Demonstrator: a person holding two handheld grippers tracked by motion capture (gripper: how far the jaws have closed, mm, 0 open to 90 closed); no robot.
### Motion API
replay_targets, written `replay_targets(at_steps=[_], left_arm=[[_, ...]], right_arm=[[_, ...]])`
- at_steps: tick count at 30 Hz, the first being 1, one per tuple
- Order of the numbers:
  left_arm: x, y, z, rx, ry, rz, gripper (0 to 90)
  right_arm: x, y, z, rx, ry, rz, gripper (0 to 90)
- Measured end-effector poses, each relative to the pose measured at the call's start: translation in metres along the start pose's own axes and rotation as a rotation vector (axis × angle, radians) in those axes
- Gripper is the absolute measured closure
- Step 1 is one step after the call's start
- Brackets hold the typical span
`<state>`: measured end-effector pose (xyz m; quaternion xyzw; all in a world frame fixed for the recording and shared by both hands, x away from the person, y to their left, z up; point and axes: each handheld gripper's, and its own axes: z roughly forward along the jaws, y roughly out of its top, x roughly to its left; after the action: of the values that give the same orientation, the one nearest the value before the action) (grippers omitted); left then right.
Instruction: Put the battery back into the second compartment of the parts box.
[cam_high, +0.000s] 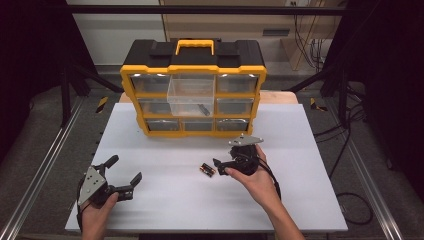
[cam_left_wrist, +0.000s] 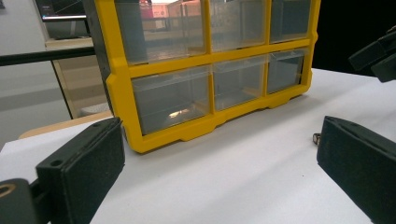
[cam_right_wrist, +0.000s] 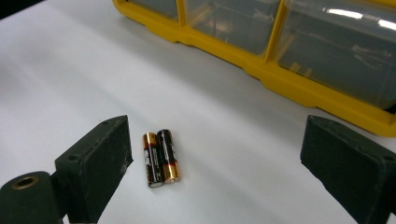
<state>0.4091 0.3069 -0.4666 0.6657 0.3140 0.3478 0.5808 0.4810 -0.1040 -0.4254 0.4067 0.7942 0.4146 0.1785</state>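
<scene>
Two black-and-gold batteries (cam_high: 207, 170) (cam_right_wrist: 160, 157) lie side by side on the white table (cam_high: 165, 200), in front of a yellow-and-black drawer organizer (cam_high: 194, 70) (cam_left_wrist: 187, 135) (cam_right_wrist: 289, 79). My right gripper (cam_high: 220, 166) (cam_right_wrist: 215, 168) is open, just right of the batteries; in the right gripper view they lie near its left jaw, between the two jaws. My left gripper (cam_high: 126, 168) (cam_left_wrist: 219, 177) rests open and empty at the table's front left, facing the organizer. The organizer's top middle clear drawer (cam_high: 191, 95) is pulled out, with a small dark object (cam_high: 204, 109) inside.
The organizer stands at the back centre of the table, its other clear drawers pushed in. Black frame bars and cables surround the table on the floor. White tabletop stretches between the two grippers and to the right.
</scene>
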Motion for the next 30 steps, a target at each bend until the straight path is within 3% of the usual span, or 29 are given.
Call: replay_targets(at_steps=[13, 23, 30], left_arm=[[-0.001, 0.001, -0.001, -0.002, 0.001, 0.002, 0.6], [-0.001, 0.001, -0.001, -0.002, 0.0, 0.001, 0.6], [-0.002, 0.001, -0.001, 0.0, -0.004, 0.005, 0.6]], right_arm=[[-0.001, -0.004, 0.013, 0.044, -0.003, 0.002, 12.3], [0.001, -0.006, 0.018, 0.058, 0.024, 0.008, 18.1], [0.003, -0.009, 0.024, 0.046, 0.051, 0.052, 21.1]])
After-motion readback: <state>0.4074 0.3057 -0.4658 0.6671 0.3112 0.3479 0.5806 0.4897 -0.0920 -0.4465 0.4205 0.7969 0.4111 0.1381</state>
